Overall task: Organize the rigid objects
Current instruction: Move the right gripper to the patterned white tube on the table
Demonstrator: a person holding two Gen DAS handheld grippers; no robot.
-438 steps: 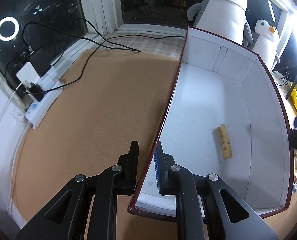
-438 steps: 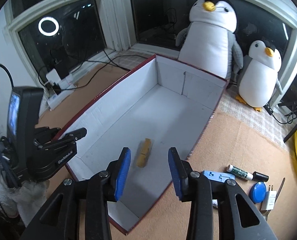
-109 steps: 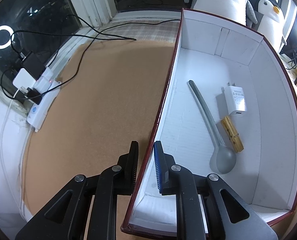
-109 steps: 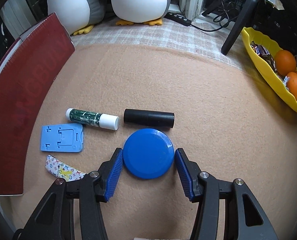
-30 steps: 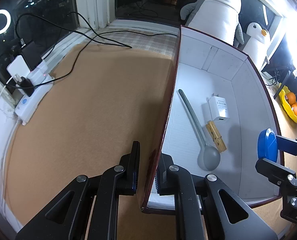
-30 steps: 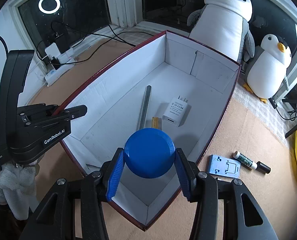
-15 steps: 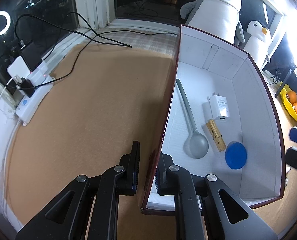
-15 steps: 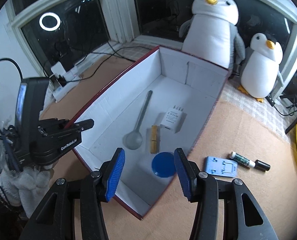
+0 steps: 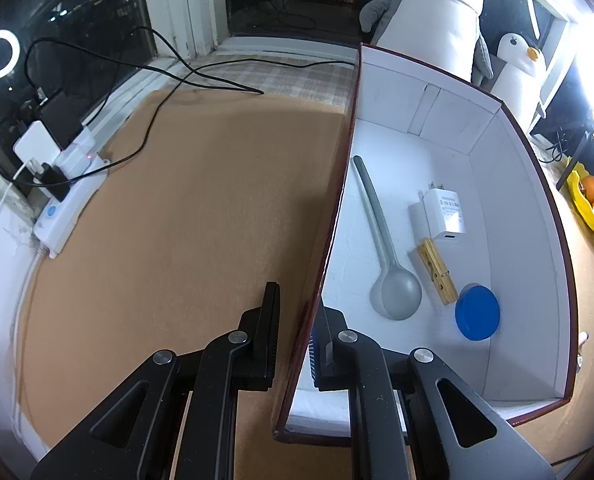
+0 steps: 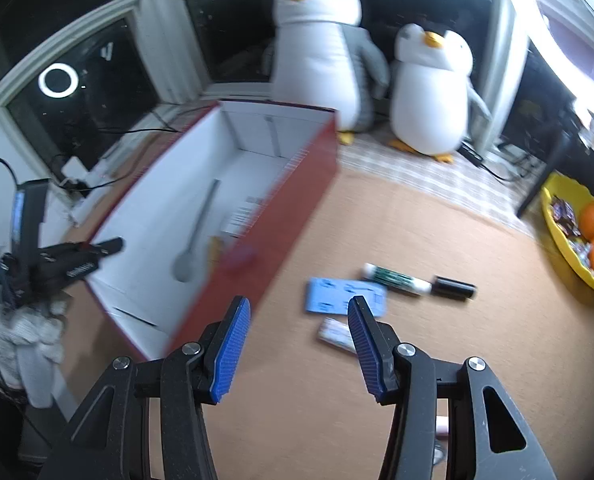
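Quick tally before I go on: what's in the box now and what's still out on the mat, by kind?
In the box:
spoon: 1
charger: 1
wooden clothespin: 1
blue round lid: 1
On the mat:
blue flat holder: 1
glue stick: 1
black tube: 1
small patterned packet: 1
Total: 8

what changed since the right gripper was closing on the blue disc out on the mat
The right gripper carried the blue disc into the box, let it go beside the clothespin, and swung back, open, over the mat. The left gripper stays clamped on the box wall; spoon and charger unmoved.
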